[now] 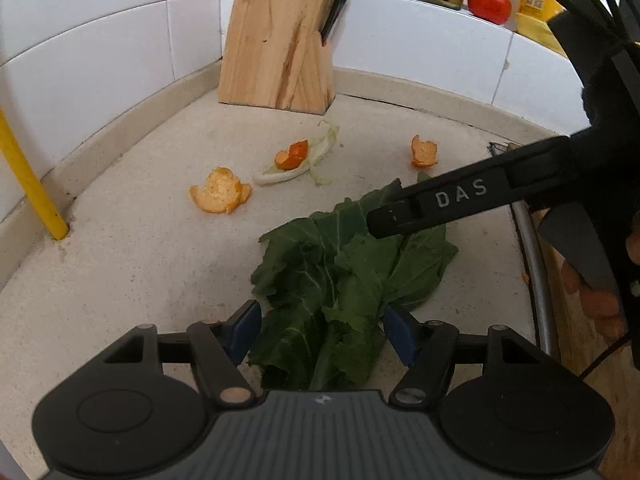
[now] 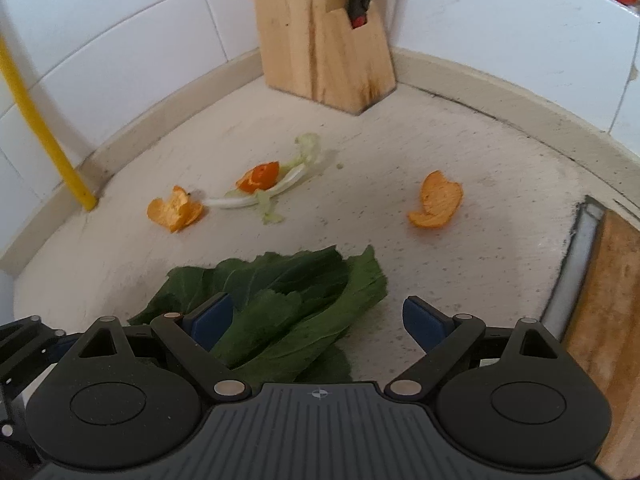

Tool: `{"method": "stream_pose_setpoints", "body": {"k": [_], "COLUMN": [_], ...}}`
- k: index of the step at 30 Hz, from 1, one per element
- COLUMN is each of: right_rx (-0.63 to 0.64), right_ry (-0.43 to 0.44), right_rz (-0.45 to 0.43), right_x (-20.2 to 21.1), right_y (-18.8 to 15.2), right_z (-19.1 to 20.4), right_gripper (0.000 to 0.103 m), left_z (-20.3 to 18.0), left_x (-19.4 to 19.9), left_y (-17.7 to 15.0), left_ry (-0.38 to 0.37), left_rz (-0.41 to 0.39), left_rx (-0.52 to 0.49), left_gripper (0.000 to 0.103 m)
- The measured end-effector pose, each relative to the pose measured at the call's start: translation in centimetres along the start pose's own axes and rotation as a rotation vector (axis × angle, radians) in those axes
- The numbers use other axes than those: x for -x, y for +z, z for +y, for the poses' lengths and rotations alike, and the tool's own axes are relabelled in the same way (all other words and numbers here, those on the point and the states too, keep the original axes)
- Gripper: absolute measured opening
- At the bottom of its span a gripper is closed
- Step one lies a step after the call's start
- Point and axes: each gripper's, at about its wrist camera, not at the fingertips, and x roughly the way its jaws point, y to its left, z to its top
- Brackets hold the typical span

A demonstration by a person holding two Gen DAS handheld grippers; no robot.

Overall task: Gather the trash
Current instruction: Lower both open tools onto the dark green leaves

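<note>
Straddling green leaves (image 1: 336,292), left tool (image 1: 322,334)

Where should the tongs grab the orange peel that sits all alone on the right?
Take the lone orange peel by its curled-up top edge, coming straight down from above. It rests on the counter like a small cup with its rim lifted, so one finger can likely slip inside the curl and one outside. The right tongs are open and nearer to it.
</note>
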Motion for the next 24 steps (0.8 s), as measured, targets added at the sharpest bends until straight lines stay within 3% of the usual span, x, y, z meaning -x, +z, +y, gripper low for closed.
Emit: {"method": "stream_pose_setpoints", "body": {"k": [9, 22, 24], "right_rx": [-0.003, 0.011, 0.019], "right_ry": [0.010, -0.023, -0.047], "right_rz": [0.021, -0.047, -0.077], "right_x": [-0.5, 0.8, 1.4], "right_y": [0.3, 1.9, 2.3], "right_z": [-0.3, -2.0, -2.4], "right_gripper": [0.095, 0.095, 0.095], "left_z": [0.3, -1.5, -1.4], "left_x": [-0.6, -3.7, -3.8], "left_y": [0.9, 2.0, 2.1], "left_ry": [0.018, -0.027, -0.036], "left_rz": [-0.026, -0.005, -0.004], "left_rx": [-0.025, -0.146, -0.139], "left_gripper": [0.061, 0.064, 0.060]}}
